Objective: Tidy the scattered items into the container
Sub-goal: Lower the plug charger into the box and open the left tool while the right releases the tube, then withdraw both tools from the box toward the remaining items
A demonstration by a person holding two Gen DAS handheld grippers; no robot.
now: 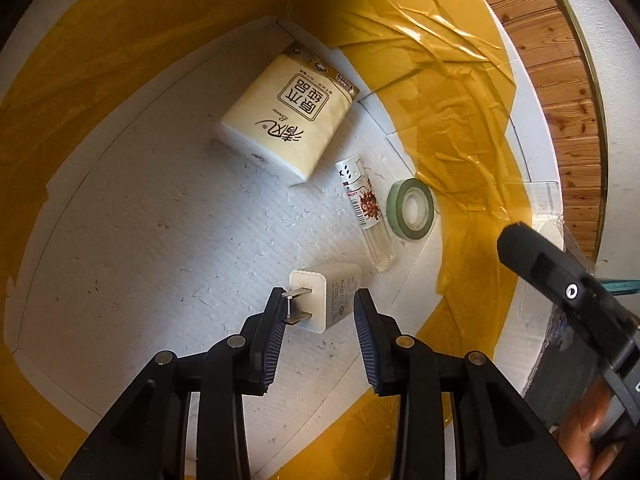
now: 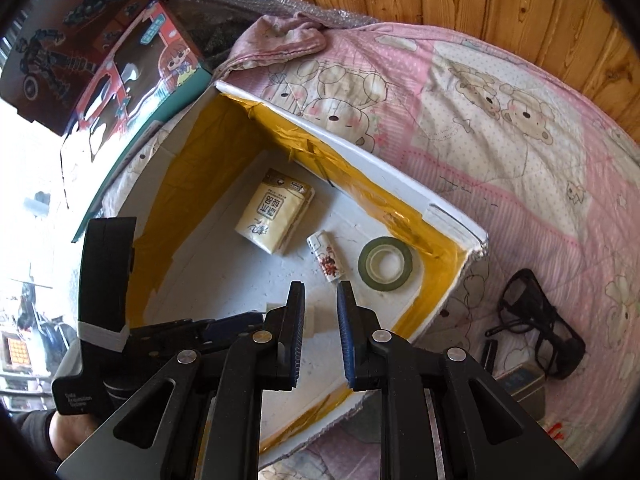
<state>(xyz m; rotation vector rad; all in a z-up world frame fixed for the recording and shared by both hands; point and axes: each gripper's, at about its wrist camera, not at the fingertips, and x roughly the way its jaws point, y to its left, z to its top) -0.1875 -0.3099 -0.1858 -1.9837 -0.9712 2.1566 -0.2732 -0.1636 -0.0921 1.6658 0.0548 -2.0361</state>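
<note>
A white foam box (image 2: 384,168), its walls lined with yellow tape, holds a cream tissue pack (image 1: 286,116), a clear lighter (image 1: 366,212) with a red print, a green tape roll (image 1: 410,208) and a white plug charger (image 1: 336,296). My left gripper (image 1: 319,292) is low inside the box and open. Its fingers stand on either side of the charger, which lies on the box floor with its prongs by the left finger. My right gripper (image 2: 320,286) hovers open over the box with nothing between its fingers. The tissue pack (image 2: 276,216), lighter (image 2: 326,258) and tape roll (image 2: 385,264) lie beyond it.
The box rests on a pink bear-print quilt (image 2: 500,140). Black glasses (image 2: 536,320) and a small grey tin (image 2: 520,384) lie on the quilt right of the box. A colourful toy carton (image 2: 120,60) leans at the back left. Wood panelling (image 2: 480,0) runs behind.
</note>
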